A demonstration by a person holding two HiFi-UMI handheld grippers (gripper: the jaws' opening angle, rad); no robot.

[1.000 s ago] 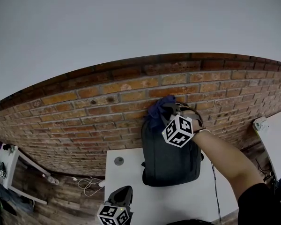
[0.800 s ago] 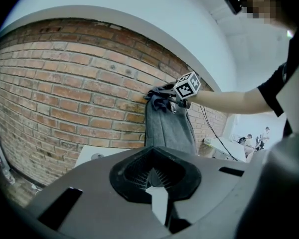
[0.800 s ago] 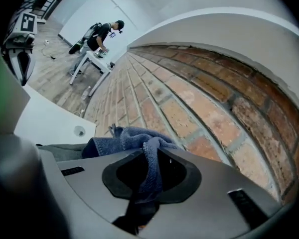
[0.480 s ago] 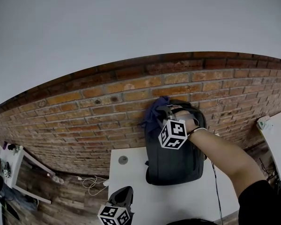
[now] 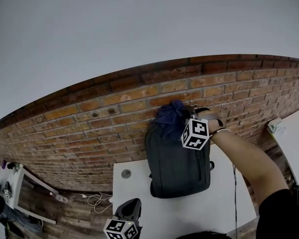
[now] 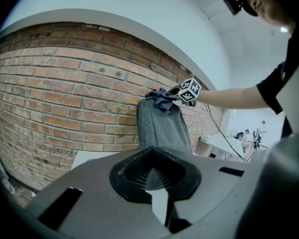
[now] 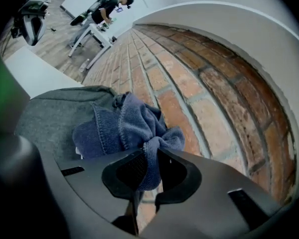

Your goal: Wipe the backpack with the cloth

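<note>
Right tool (image 7: 147, 172) pinches cloth (image 7: 132, 126) against top of backpack (image 5: 177, 163), which stands upright on counter (image 5: 134, 185) by brick wall (image 5: 89, 128). We judge bag's long axis runs straight down from cloth. Left tool (image 6: 152, 177), pressed together and empty, sits farther off.

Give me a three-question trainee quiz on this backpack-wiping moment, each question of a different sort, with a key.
1. True or false: the right tongs are shut on the bunched dark blue cloth.
2. The dark grey fabric backpack is: A lying on a chair; B upright on the white table; C hanging from a hook.
3. Fill in: the cloth rests at the backpack's ____ end.
Key: 1 true; 2 B; 3 top.
</note>
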